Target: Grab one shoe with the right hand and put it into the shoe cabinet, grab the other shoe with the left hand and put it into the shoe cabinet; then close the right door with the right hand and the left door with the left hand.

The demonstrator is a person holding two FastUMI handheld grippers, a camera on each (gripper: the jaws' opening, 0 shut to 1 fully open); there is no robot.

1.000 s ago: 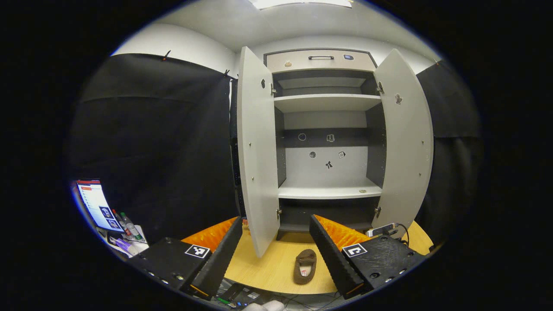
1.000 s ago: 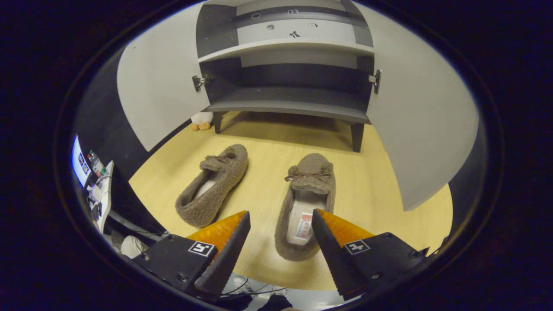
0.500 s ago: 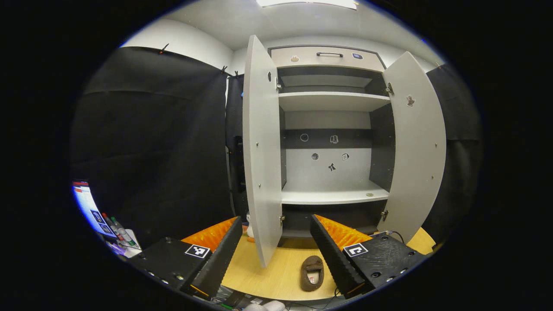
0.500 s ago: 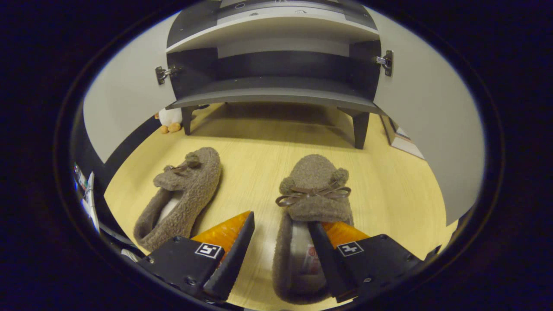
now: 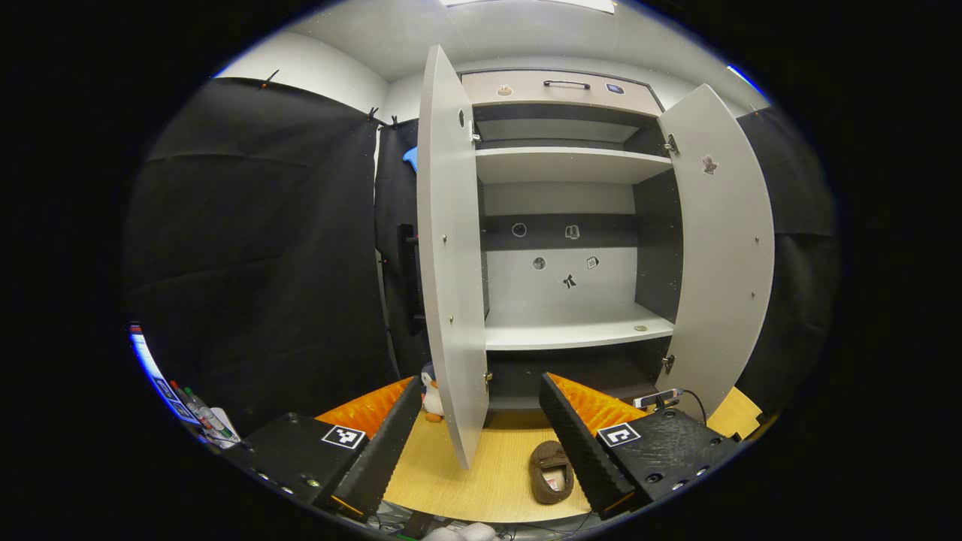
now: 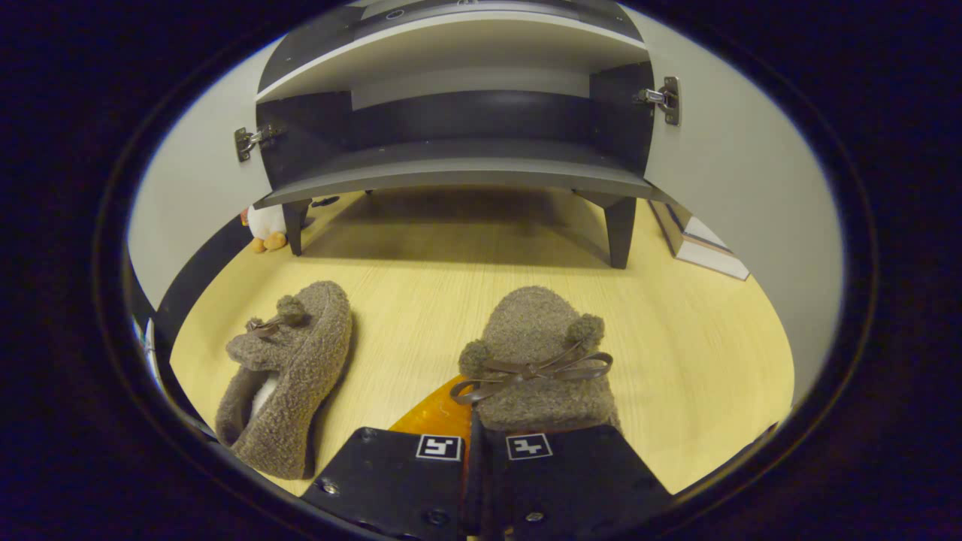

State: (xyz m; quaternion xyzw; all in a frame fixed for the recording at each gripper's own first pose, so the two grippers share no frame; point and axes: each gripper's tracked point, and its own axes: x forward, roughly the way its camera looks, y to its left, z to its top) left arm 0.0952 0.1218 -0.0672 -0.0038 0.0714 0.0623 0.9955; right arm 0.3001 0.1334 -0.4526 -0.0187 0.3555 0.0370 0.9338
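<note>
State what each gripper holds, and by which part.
Right gripper: shut on the right slipper, at its side wall behind the bow. Left gripper: open, empty.

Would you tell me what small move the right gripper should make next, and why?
Probably lift the right shoe a little off the floor. The right gripper looks shut on the shoe's side wall, with its finger blocks drawn together, and the cabinet's bottom shelf stands open just ahead, raised above the floor.

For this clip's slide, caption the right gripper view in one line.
Right claw shut on a fuzzy brown slipper, its mate alongside, before the open shoe cabinet.
</note>
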